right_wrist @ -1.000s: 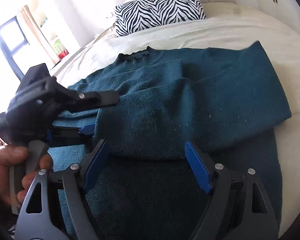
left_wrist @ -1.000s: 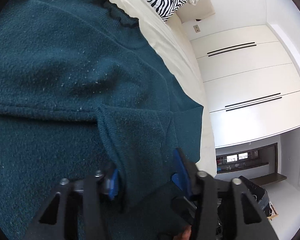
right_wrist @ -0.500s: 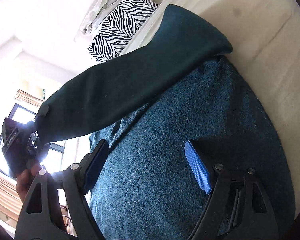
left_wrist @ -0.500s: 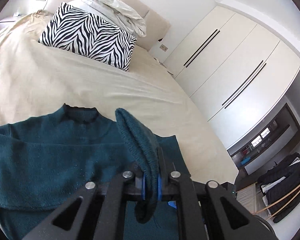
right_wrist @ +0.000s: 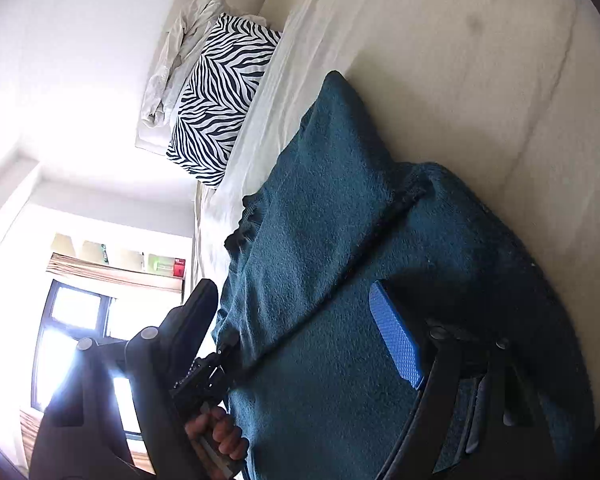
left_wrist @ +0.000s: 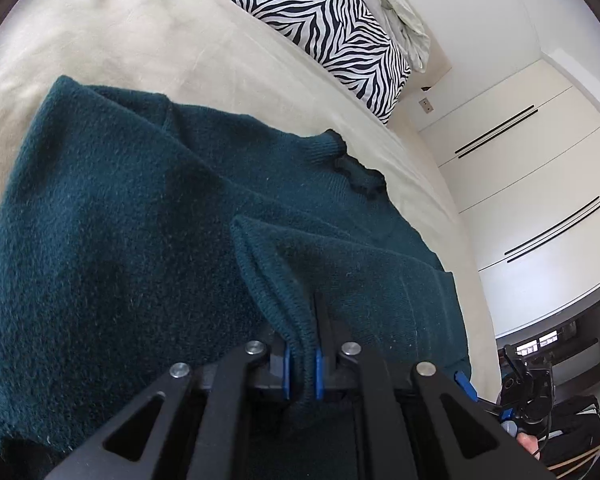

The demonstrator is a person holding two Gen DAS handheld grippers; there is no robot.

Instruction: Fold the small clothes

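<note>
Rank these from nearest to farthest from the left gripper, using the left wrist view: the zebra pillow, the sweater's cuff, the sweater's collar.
1. Sweater cuff: clamped in the left gripper, at the jaws.
2. Sweater collar: up the garment, right of centre.
3. Zebra pillow: at the head of the bed, top of the view.

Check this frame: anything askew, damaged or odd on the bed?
Nothing damaged or spilled. The teal sweater lies half folded on the bed, one cuff pinched in the left tongs. The zebra pillow sits undisturbed.
</note>
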